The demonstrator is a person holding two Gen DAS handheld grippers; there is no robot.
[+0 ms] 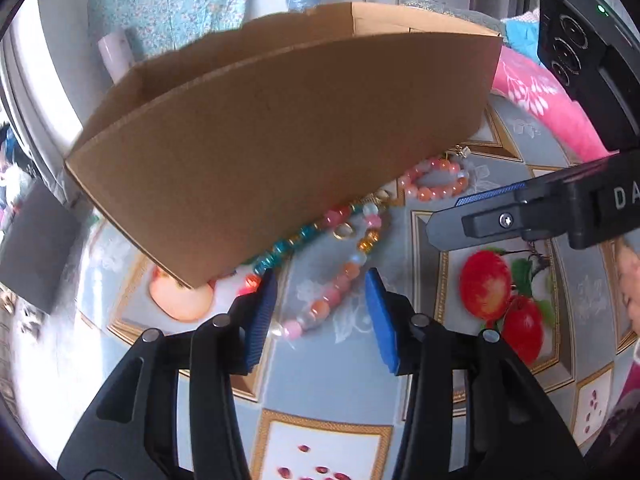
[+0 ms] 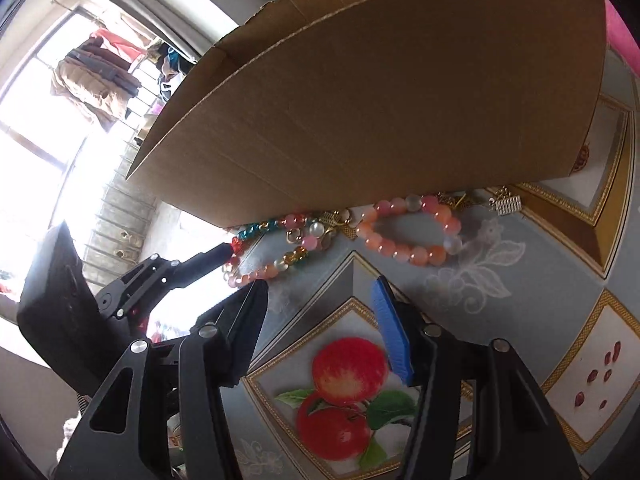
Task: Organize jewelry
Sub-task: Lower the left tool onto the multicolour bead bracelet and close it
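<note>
left gripper point(image 1: 320, 312) spread, straddling multicoloured bead strand point(image 1: 332, 292) | right gripper point(image 2: 320, 320) spread, empty | pinch mid-strand, lift clear of brown cardboard box point(image 1: 280, 128)

The right gripper point(image 2: 320, 320) hangs over a patterned tablecloth point(image 2: 500, 280), its 2 fingers spread with nothing between them; the blue pad point(image 2: 390, 332) of the right-hand finger faces inward. Just below the pads lies a printed picture of 2 red apples point(image 2: 344, 396). Ahead of the fingertips an orange-pink bead bracelet point(image 2: 408, 232) lies in a loop on the cloth. Ahead and to the left, a longer multicoloured bead strand point(image 2: 276, 248) trails toward the left gripper point(image 2: 224, 254), whose tip is at the strand's end. Beyond both, a cardboard box point(image 2: 380, 100) stands, its base edge touching the beads.
</note>
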